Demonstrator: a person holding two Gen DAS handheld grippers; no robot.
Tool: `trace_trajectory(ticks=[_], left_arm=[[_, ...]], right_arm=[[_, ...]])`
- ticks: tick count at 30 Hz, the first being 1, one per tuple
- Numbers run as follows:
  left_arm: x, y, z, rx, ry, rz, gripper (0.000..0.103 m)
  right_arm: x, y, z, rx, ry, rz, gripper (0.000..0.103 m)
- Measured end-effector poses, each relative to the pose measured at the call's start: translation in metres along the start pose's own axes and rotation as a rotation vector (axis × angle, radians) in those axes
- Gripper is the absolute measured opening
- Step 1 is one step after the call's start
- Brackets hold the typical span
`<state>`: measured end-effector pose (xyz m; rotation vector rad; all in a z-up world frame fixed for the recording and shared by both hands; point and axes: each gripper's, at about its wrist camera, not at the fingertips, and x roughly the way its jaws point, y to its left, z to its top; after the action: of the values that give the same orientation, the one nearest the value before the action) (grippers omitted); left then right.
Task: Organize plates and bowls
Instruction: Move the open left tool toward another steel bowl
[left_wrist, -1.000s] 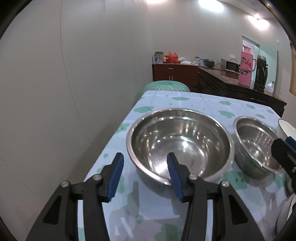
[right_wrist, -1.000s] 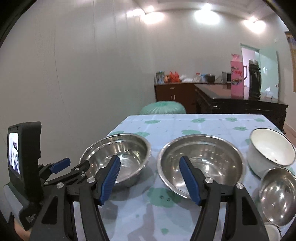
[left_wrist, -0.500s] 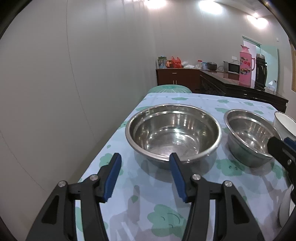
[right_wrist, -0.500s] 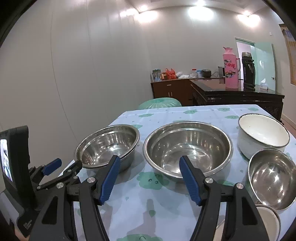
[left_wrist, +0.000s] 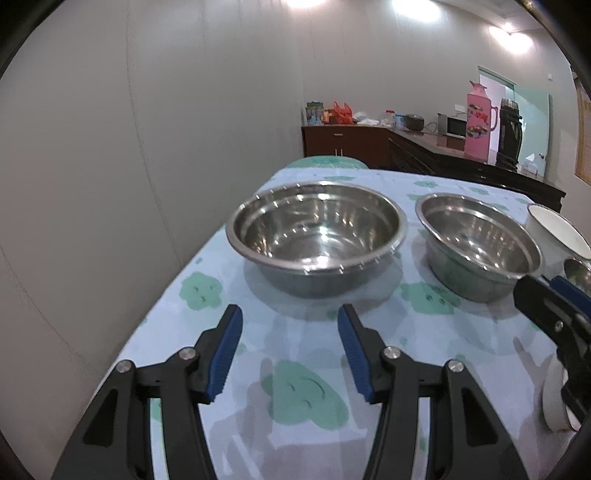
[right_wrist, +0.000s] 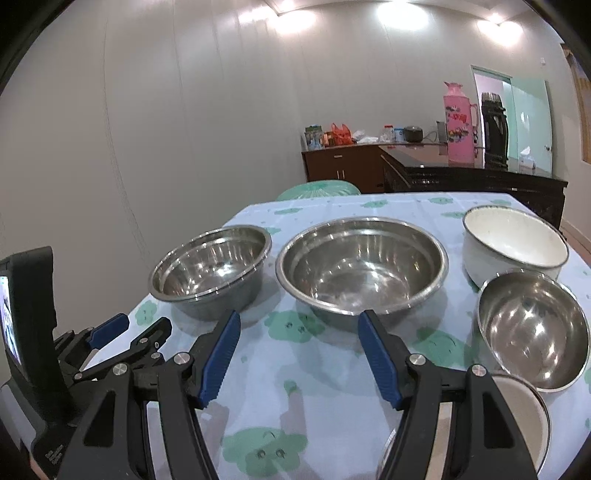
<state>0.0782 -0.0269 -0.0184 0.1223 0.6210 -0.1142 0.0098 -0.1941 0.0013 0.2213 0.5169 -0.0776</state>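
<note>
Both jaw pairs stand apart and empty: the left gripper (left_wrist: 290, 345) has just widened slightly, and both have drawn back from the steel bowls. From left: deep bowl (right_wrist: 210, 267), wide bowl (right_wrist: 362, 269), white bowl (right_wrist: 515, 243), small bowl (right_wrist: 532, 328). Nothing is stacked yet.

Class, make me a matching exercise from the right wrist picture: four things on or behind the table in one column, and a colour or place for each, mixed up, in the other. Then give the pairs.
Things:
1. thermos
2. enamel bowl
3. widest steel bowl
4. tablecloth

Descriptions:
A. white, at the far right of the table
B. pale blue with green patches
C. pink, on the dark counter
D. middle of the table, between two other bowls

Pairs: 1-C, 2-A, 3-D, 4-B
</note>
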Motion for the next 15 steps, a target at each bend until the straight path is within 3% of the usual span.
trace_trajectory(ticks=[9, 15], left_arm=[[-0.012, -0.023, -0.011, 0.037, 0.038, -0.091, 0.054], [-0.014, -0.041, 0.007, 0.031, 0.080, -0.207, 0.052]], right_arm=[[-0.008, -0.016, -0.013, 0.011, 0.090, 0.023, 0.068], [-0.027, -0.048, 0.001, 0.000, 0.145, 0.050, 0.068]])
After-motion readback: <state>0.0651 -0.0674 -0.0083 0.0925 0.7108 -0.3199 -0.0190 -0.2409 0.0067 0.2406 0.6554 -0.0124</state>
